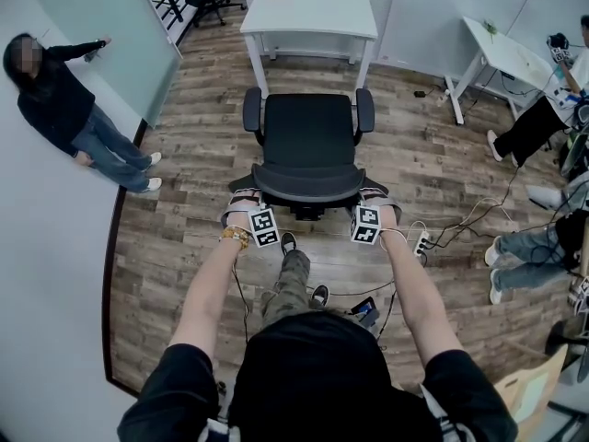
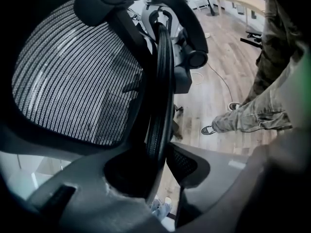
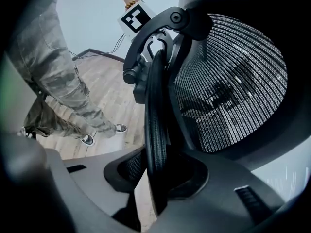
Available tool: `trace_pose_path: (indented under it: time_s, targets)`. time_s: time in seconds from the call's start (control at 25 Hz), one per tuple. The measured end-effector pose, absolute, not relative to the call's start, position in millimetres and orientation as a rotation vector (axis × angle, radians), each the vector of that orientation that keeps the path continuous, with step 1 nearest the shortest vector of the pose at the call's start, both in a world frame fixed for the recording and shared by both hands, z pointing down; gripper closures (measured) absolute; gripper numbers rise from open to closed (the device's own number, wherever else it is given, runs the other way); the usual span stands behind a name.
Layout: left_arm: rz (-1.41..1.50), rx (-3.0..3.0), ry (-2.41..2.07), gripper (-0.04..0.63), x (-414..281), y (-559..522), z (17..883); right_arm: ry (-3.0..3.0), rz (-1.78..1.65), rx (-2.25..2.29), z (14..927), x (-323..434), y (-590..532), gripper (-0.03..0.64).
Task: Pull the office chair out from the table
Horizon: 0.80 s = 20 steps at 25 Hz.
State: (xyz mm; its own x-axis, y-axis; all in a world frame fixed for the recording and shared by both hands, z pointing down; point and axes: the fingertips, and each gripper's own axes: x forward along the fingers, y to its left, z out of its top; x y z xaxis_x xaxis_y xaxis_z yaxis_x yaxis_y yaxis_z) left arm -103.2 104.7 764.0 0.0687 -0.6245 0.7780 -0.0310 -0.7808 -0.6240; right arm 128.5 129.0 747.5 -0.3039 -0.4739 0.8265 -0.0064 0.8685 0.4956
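The black office chair point(image 1: 308, 141) stands on the wood floor, clear of the white table point(image 1: 308, 12) behind it, its seat facing the table. My left gripper point(image 1: 241, 208) clamps the left edge of the backrest top, and my right gripper point(image 1: 375, 199) clamps the right edge. In the left gripper view the mesh backrest rim point(image 2: 158, 106) runs straight between the jaws of the left gripper point(image 2: 160, 164). The right gripper view shows the same rim point(image 3: 155, 130) pinched in the right gripper point(image 3: 155, 178). The chair's base is hidden under the seat.
A person point(image 1: 64, 99) stands at the left by a glass partition. Another white table point(image 1: 506, 53) and seated people are at the right. A power strip point(image 1: 421, 242) with cables lies on the floor right of the chair. My legs point(image 1: 294, 279) are just behind it.
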Motion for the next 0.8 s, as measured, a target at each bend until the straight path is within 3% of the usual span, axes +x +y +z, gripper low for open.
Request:
trace_pose_path:
  time_s: [0.68,0.8]
  targets:
    - [-1.709,-1.938,0.663,0.436,-101,113,756,-1.861,-0.463,0.345,743,129,140,0.495]
    - [-1.571,-2.068,0.741,0.407,-97,122,737,-1.935,-0.453,0.392,729,125,144,0.446]
